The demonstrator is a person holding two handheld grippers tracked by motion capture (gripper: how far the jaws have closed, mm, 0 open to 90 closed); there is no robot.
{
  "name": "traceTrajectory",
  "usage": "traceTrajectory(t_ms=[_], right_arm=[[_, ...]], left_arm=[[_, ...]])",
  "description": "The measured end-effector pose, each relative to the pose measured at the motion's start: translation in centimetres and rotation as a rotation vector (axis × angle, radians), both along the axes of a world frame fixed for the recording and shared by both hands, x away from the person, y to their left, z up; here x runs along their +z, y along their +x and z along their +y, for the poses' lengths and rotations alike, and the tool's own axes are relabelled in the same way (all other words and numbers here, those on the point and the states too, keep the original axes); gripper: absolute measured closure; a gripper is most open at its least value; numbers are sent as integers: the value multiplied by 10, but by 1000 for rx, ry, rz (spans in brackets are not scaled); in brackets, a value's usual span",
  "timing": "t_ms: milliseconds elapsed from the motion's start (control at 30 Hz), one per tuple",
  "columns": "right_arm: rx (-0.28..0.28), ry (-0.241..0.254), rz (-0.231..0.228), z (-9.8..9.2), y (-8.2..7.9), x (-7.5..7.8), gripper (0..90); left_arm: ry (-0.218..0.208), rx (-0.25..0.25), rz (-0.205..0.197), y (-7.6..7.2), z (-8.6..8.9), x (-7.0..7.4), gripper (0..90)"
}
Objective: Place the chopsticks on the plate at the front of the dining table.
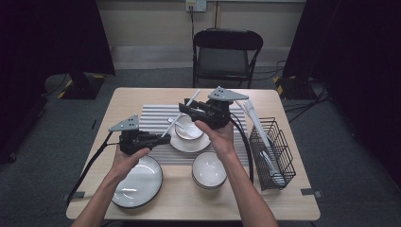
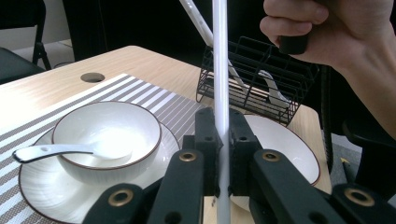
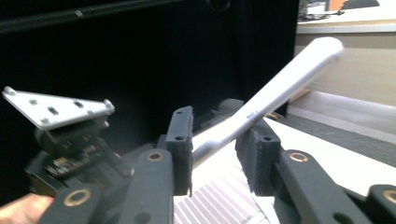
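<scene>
In the middle of the high view, a long white plastic ladle-like spoon (image 1: 182,115) slants from lower left to upper right above the grey-and-white striped placemat (image 1: 156,116), held off the table between both hands. The left gripper (image 1: 163,138), at centre left of that view, has its black jaws fully closed on the spoon's thin white handle (image 2: 220,84); in the left gripper view the handle runs straight up the middle of the frame, pinched between the two pads, so the spoon is steadied for a handover. The right gripper (image 1: 185,109), just above and right of it, points back toward the left one. In the right gripper view the broader end of the handle (image 3: 261,105) crosses diagonally between its jaws, which stand partly open with a gap on each side of the handle and are not yet pressing, so it looks poised to take the spoon.

Below the spoon, a small white bowl with a brown rim (image 2: 109,135) sits on a matching saucer (image 2: 42,186) with a short white ceramic spoon (image 2: 60,150) lying in it. At the right of the high view a black wire basket (image 1: 273,151) holds more white utensils, probably the source or destination. A large white plate (image 1: 139,182) and a second bowl (image 1: 209,170) lie near the table's lower edge.
</scene>
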State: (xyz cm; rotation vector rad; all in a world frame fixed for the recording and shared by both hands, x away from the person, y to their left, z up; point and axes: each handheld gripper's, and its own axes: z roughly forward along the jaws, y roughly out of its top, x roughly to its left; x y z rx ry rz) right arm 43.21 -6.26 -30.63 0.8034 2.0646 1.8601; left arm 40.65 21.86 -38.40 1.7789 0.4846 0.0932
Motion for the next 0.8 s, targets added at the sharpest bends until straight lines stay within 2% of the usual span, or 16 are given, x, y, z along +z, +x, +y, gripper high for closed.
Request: traceTrajectory(t_ms=[133, 267, 567, 633, 800], right_arm=[[21, 30, 13, -2, 1, 1, 701], [28, 34, 12, -2, 1, 1, 704], [16, 25, 4, -5, 0, 2, 705], [16, 23, 1, -6, 0, 3, 703], [-7, -2, -14, -6, -1, 2, 683]], left_arm=[[-6, -5, -5, 0, 0, 0, 858], [-5, -7, -8, -1, 0, 0, 857], [8, -28, 0, -2, 0, -2, 853], [18, -24, -2, -1, 0, -2, 855], [14, -19, 10, -1, 0, -3, 858]])
